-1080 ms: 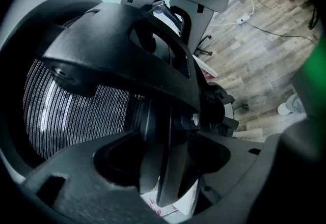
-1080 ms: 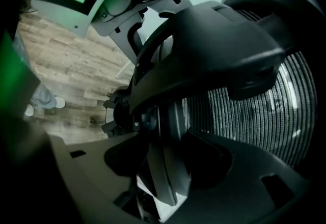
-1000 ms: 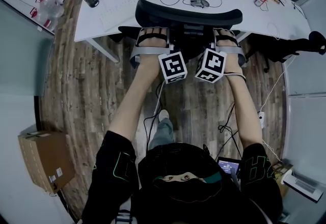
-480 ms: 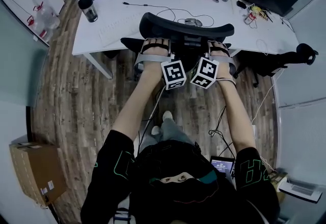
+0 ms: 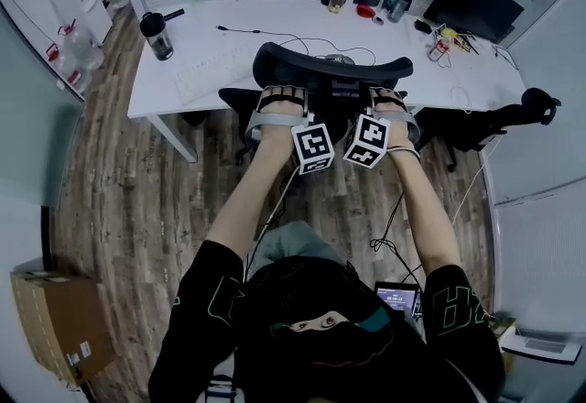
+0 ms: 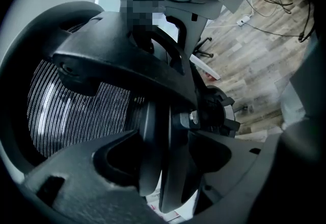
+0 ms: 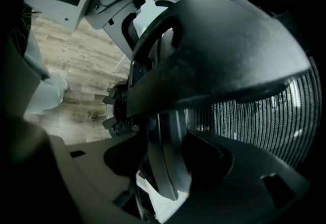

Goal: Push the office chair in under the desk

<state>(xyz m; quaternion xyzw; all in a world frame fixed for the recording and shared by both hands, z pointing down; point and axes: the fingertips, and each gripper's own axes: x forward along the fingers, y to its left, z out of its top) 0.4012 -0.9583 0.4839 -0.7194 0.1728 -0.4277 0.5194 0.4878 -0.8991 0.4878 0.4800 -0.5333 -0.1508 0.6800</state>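
The office chair (image 5: 331, 67) is standing at the near edge of the desk (image 5: 201, 71), its seat hiding beneath the backrest and desktop. The left gripper (image 5: 281, 94) and right gripper (image 5: 387, 97) are each pinching the back frame, the contact lying in shadow. Compared with a second ago, the chair is sitting farther in under the desk.

Office chair backrest (image 5: 331, 65) blocks desk (image 5: 174, 85) front; bare floor (image 5: 128, 190) open left; second chair (image 5: 499, 122) crowds right.
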